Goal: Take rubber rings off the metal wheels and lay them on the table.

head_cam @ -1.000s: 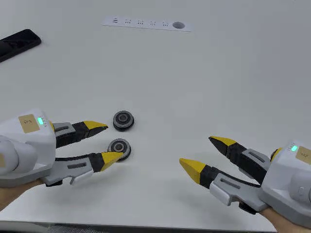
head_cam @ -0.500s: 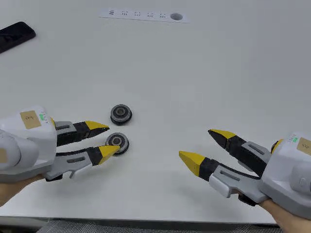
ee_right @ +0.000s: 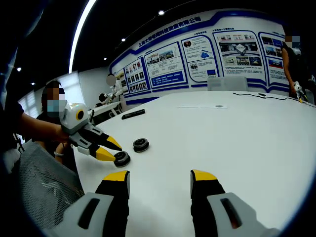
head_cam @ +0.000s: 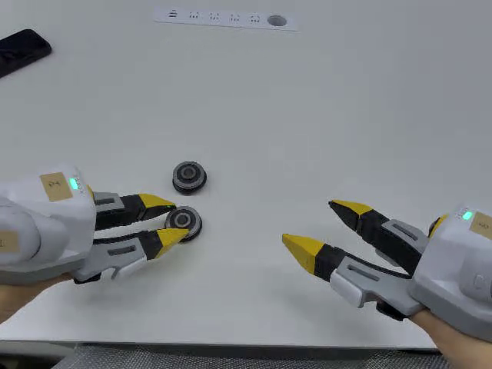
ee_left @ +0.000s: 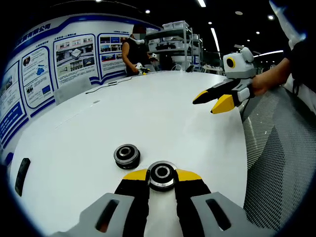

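Two small wheels lie flat on a plain white bench [head_cam: 323, 115], a little left of the middle of the head view, one just above the other with a narrow gap between them. Each is a low round disc with a dark rubber ring [ee_left: 127, 165] around its outside, a paler metal face inside that, and a dark hub at the centre; both rings are on their wheels. There are two hand-held tools, each grey and white with black jaws ending in yellow tips. The left tool [head_cam: 178, 217] comes in from the lower left of the head view, its jaws drawn in around the near wheel [head_cam: 184, 221]. In the left gripper view the two yellow tips lie against opposite sides of this wheel, but whether they are squeezing it cannot be told. The far wheel [head_cam: 189, 176] sits free, just past those tips. The right tool [head_cam: 308, 221] is at the lower right, well apart from both wheels, its jaws spread wide with nothing between them, over bare bench. One white power strip [head_cam: 223, 18] lies along the top edge, and one flat black device [head_cam: 23, 50] lies at the upper left.
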The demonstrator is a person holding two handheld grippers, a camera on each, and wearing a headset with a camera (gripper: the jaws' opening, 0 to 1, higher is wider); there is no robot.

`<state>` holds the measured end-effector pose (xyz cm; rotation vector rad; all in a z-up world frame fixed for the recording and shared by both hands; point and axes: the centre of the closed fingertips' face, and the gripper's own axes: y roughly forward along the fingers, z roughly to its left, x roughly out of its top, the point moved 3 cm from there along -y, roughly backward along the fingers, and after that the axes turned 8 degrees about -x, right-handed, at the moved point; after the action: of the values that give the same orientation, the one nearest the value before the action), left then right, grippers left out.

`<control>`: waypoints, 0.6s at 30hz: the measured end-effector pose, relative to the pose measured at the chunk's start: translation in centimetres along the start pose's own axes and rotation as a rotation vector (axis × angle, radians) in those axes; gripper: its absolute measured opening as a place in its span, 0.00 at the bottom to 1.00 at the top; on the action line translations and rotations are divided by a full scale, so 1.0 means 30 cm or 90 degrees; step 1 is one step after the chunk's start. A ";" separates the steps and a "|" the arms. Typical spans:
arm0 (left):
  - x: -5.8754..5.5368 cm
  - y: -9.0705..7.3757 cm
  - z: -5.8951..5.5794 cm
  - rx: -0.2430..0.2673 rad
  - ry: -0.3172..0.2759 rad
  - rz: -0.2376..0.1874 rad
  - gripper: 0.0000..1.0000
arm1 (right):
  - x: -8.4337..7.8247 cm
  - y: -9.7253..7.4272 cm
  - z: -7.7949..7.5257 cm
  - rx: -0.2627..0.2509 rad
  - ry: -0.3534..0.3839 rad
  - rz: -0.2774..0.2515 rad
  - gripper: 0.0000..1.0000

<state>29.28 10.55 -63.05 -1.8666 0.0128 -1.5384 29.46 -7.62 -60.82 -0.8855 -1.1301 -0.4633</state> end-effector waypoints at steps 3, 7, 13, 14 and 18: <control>0.001 0.002 0.001 0.000 0.001 0.001 0.20 | 0.001 0.000 -0.001 -0.001 0.002 -0.001 0.51; -0.001 0.004 0.002 -0.003 0.000 0.004 0.18 | 0.003 0.000 -0.002 0.000 0.001 -0.002 0.51; -0.002 0.004 -0.001 -0.008 0.005 0.008 0.16 | 0.006 0.001 -0.006 -0.002 0.004 -0.004 0.50; -0.002 0.005 0.000 -0.008 0.006 0.008 0.16 | 0.007 0.000 -0.008 -0.002 0.006 -0.005 0.50; -0.009 0.006 -0.005 -0.020 0.013 0.023 0.15 | 0.010 0.001 -0.010 -0.004 0.009 -0.008 0.50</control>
<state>29.13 10.46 -63.36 -1.8644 0.0800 -1.5409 29.76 -7.80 -60.61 -0.8797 -1.1219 -0.4832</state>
